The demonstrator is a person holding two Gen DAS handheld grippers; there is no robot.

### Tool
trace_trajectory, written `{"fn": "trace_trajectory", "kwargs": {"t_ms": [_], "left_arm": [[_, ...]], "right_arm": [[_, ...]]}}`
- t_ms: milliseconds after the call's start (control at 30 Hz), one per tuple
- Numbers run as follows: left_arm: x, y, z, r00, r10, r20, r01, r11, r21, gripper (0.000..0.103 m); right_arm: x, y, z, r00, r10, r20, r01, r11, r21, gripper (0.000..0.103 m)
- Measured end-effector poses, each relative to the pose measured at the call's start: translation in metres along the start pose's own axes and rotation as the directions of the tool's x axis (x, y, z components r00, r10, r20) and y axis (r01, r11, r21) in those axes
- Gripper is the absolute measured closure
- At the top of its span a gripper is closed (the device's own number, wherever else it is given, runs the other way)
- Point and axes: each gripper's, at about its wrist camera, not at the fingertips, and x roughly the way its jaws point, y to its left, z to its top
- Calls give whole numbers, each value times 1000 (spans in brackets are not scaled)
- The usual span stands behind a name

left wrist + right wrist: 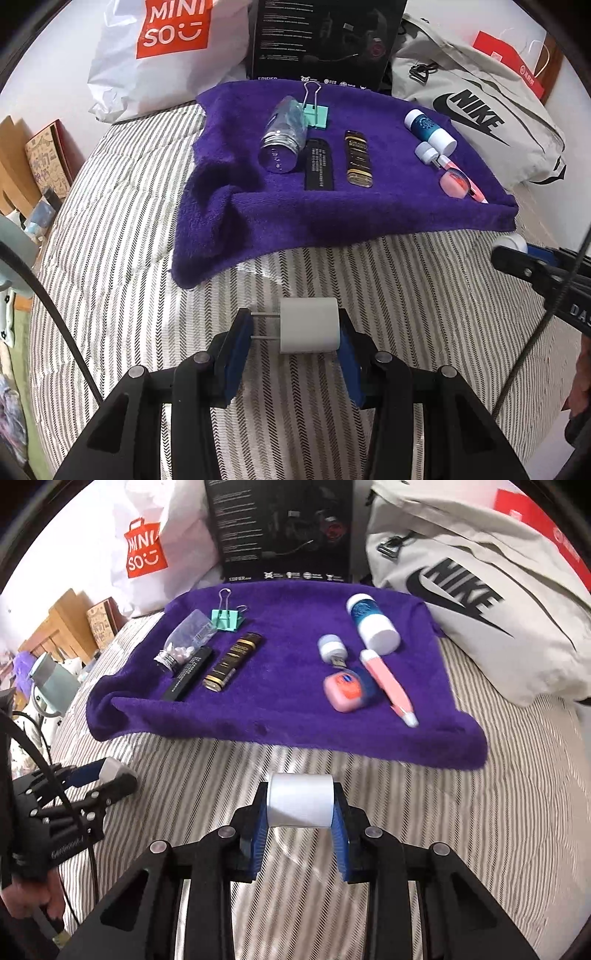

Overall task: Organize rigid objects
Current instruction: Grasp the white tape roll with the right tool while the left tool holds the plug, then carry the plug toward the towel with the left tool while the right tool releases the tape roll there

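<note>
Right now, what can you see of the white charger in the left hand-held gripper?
The charger is a small white plug block, smooth like plastic, with rounded edges. Two metal prongs point to the left. The left hand-held gripper pinches it between blue pads: one meets the prong tips, the other its flat back. It sits just above the striped bedding.

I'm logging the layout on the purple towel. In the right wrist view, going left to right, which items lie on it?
Clear pill bottle → black tube → gold-and-black tube → small white-capped USB stick → pink case → pink pen. Binder clip and blue-labelled bottle, farther back, left out.
</note>
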Motion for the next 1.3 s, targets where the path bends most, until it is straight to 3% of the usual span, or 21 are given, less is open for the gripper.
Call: {"fn": "trace_trajectory", "kwargs": {"t_ms": [600, 1033, 1300], "left_arm": [[-26, -25, 19, 1000, -26, 17, 25, 999, 28, 61], [-24, -42, 56, 999, -30, 40, 29, 999, 41, 61], [-17, -26, 79, 999, 2, 53, -3, 1000, 19, 61]], "right_arm": [[-4, -39, -12, 996, 93, -1, -93, 996, -1, 72], [-10, -50, 26, 989, 140, 42, -138, 990, -36, 72], [18, -23, 68, 979, 203, 32, -199, 974, -104, 72]]}}
